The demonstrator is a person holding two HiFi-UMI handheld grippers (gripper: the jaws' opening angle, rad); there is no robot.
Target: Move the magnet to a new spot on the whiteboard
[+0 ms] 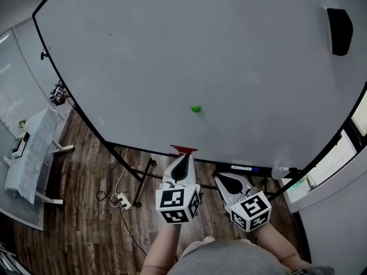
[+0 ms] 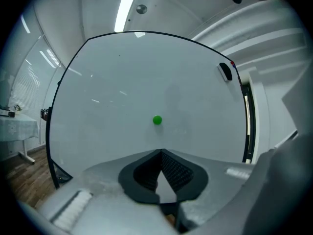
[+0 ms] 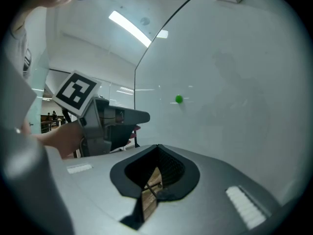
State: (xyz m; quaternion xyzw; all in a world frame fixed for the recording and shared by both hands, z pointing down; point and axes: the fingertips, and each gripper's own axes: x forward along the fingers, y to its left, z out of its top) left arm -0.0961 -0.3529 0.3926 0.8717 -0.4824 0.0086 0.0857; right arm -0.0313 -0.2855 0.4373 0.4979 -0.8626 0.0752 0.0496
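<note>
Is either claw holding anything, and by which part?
Nothing is held. The left claw and right claw are shut and empty; the green magnet sits on the whiteboard.

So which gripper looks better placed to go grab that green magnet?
Left, I'd judge. The left gripper sits almost straight below the green magnet and nearer it than the right gripper; its own view shows the magnet dead ahead. Both are shut, neither touching it.

Office or classroom — big whiteboard (image 1: pixel 172 50), ceiling strip light (image 2: pixel 128 6), wood-plank floor (image 1: pixel 86 211).
</note>
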